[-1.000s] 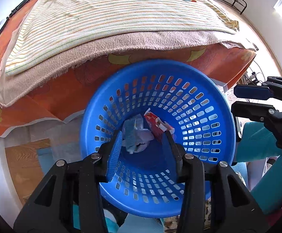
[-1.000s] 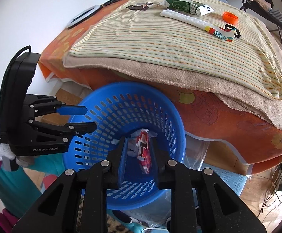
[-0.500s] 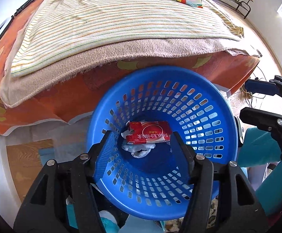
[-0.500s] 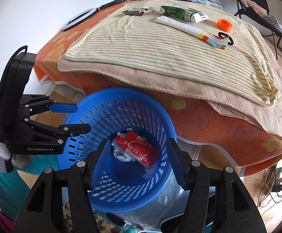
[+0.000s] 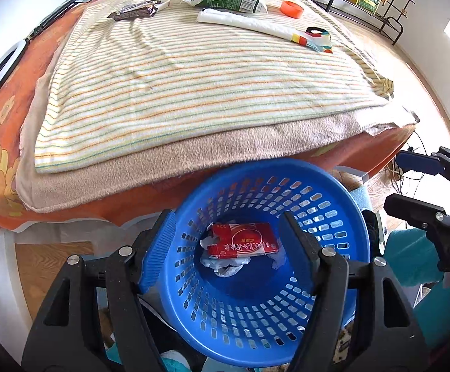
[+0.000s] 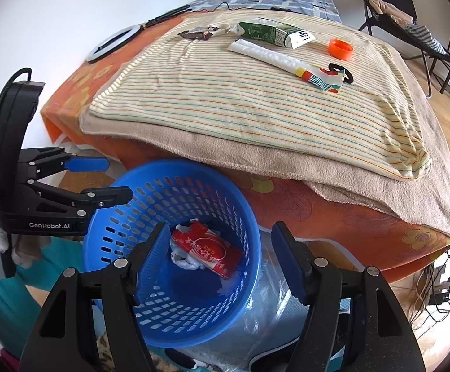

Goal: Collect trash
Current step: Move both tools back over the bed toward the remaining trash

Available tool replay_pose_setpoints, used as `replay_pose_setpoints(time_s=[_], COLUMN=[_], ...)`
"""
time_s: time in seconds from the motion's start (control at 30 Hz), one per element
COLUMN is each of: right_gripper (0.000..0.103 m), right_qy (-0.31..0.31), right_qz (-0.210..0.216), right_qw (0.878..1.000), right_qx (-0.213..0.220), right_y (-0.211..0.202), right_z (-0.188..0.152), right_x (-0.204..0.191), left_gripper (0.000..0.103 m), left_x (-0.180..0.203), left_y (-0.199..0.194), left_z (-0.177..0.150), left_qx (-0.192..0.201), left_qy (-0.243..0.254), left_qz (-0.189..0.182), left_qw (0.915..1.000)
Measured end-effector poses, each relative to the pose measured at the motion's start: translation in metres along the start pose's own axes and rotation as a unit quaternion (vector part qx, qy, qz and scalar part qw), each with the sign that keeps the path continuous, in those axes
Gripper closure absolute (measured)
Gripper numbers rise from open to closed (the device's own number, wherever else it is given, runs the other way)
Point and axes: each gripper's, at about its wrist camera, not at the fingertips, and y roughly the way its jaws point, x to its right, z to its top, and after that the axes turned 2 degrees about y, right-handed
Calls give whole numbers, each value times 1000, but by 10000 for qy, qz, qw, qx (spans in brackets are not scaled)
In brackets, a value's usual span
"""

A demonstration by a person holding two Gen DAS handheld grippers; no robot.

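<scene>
Both your left gripper (image 5: 229, 237) and right gripper (image 6: 220, 249) have just been opening, nothing between the jaws, over the basket (image 5: 342, 204). The green carton (image 6: 271, 34) on the striped towel (image 6: 225, 99) at the far end looks empty: light, crushable. Pinch across its flat sides mid-body, gently.

Our left gripper (image 5: 228, 241) is a black plastic frame whose two broad arms taper into fingers, each faced with a ribbed blue pad (image 5: 158, 248). Round silver screw heads sit at the pivots. Our right gripper (image 6: 221, 260) has the same build: black angular arms, silver screws, blue grooved pads (image 6: 153, 260). Seen from the right wrist camera, the left unit carries white "GenRobot.AI" lettering on its side, a tall black housing at the back, and a dark cable looping over its top. Teal fabric shows beneath it, with something white beside it.
</scene>
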Motion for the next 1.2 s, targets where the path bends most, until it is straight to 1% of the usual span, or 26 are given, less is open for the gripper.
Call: replay_pose_setpoints(time_s=[0.1,0.2,0.4,0.57,0.77,0.87,1.0,1.1,1.2], right_gripper=[34,34,34,34,34,34,34,34,34], right_qy=[105,174,183,373,467,536,581,611,647], right_qz=[-36,-82,-107,-87,-217,-241,-374,-304,-24], right_qw=[9999,9997,9995,9985,9977,9974,9965,9964,9967], right_qx=[74,137,253,380,431,428,476,510,485], right_y=[-2,-5,-7,-10,-13,-12,-9,-6,0], right_z=[7,15,28,41,68,86,112,128,141], right_x=[8,16,28,46,71,86,104,112,116], left_gripper=[31,27,27,27,27,27,27,27,27], left_x=[-3,-6,-17,-37,-54,-60,-68,-77,-90], left_y=[-5,-9,-13,-13,-12,-10,-7,-5,-3], left_z=[15,30,59,81,107,119,135,150,173], left_qx=[97,184,321,408,543,574,609,665,761], left_qy=[-34,-19,34,-165,-312,-356,-432,-488,-558], left_qz=[-35,-70,87,134,249,285,329,357,375], left_qw=[9999,9998,9994,9989,9977,9973,9967,9959,9948])
